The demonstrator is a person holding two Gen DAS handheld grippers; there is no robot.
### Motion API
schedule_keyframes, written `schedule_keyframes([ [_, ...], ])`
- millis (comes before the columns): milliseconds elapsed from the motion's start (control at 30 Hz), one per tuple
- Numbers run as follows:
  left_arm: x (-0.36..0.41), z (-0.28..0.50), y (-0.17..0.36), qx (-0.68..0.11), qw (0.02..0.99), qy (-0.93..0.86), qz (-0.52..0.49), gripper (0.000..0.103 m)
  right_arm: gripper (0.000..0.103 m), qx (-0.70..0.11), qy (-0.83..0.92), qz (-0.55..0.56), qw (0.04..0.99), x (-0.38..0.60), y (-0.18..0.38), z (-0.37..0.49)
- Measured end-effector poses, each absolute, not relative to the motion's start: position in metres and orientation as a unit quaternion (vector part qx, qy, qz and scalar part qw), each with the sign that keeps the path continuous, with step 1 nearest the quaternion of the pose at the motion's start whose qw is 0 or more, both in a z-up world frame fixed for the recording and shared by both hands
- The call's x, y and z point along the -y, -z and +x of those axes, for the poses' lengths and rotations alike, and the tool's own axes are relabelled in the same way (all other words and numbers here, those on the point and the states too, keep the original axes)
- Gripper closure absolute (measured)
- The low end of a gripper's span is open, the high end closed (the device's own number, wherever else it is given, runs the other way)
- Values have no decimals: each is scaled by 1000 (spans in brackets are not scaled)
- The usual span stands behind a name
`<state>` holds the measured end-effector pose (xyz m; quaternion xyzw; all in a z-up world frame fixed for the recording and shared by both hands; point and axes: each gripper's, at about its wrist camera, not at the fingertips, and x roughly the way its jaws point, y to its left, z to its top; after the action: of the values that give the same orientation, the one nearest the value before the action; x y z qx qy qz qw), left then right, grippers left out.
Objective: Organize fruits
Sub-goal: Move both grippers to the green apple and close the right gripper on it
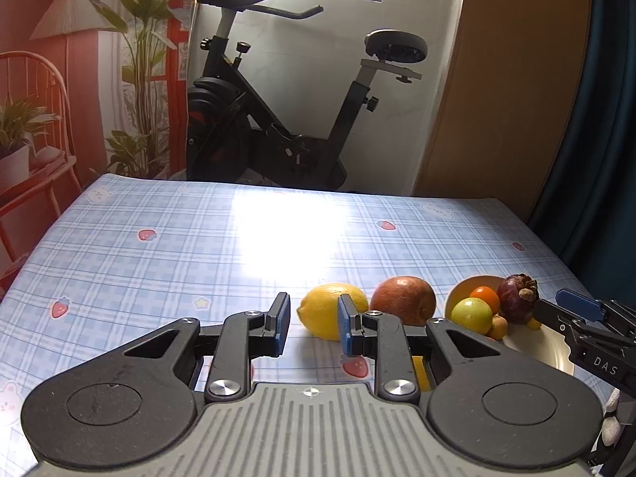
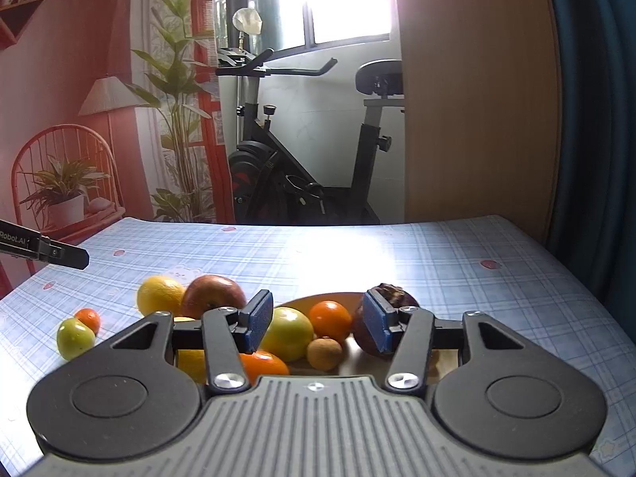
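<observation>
A blue plaid cloth with strawberry prints covers the counter (image 1: 159,246), window glare on its middle. Behind stand an exercise bike (image 1: 278,119) and a wooden panel (image 1: 508,79). The left gripper (image 1: 312,328) and right gripper (image 2: 316,324) both gape, holding nothing. A lemon (image 1: 324,310) and apple (image 1: 403,300) lie beside the fruit-filled bowl (image 1: 544,348), with the mangosteen (image 2: 387,328) inside it.

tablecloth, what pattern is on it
The tablecloth is light blue plaid with small red strawberries, stars and white bunnies, clearest in the left wrist view.
</observation>
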<state>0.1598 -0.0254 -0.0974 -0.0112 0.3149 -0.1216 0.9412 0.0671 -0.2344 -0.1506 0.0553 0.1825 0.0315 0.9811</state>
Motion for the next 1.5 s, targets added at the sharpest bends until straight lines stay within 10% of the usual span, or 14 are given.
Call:
schedule_keyframes([
  [833, -50, 151, 114, -352, 930, 97, -45, 63, 19, -254, -180, 9, 950, 129, 170, 99],
  [1500, -59, 188, 152, -414, 884, 173, -131, 55, 27, -312, -287, -19, 905, 60, 195, 145],
])
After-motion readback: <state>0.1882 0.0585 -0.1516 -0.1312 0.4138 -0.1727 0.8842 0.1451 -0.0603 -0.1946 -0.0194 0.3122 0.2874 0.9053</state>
